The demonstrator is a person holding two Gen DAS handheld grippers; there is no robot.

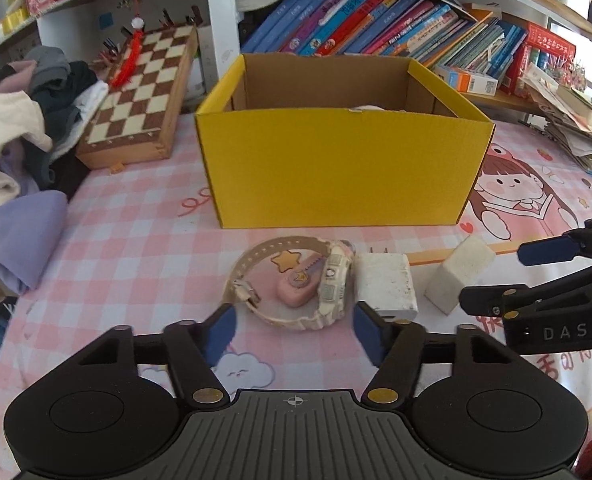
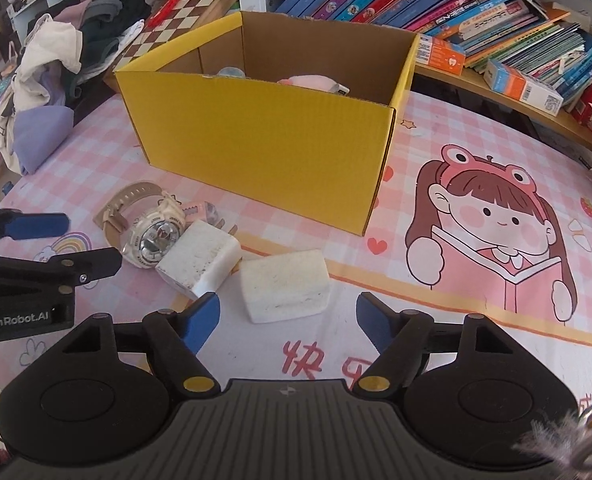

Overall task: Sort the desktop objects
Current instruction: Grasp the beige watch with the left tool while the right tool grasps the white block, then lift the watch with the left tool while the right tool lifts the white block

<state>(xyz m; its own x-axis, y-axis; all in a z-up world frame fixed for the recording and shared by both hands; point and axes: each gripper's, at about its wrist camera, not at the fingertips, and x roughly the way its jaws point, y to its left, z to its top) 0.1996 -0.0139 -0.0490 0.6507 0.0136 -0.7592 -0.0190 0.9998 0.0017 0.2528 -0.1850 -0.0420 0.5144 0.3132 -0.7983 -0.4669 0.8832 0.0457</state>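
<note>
Well, going left to right across my worktop (image 1: 128,240): my left claw (image 1: 294,330) is spread with nothing between its pads, hovering just short of the watch (image 1: 296,280), which lies on its side in front of the yellow box (image 1: 335,168). I judge the watch moderately light, its strap springy and its face hard and slick, so I would pinch across the chunky case, not the loop. Inside the strap loop sits a small pink trinket (image 1: 296,286), probably light and stiff. Touching the watch is a white charger (image 1: 387,284), rigid, smooth-sided, best squeezed across its flat faces. Next comes a white foam block (image 2: 286,290), which looks soft and featherlight; a gentle squeeze across its short sides should do. My right claw (image 2: 288,326) is spread too, gripping nothing, with the block just ahead of it. Only the right camera shows the watch dial and the pink soft thing (image 2: 311,82) already in the box; only the left shows the trinket whole.
</note>
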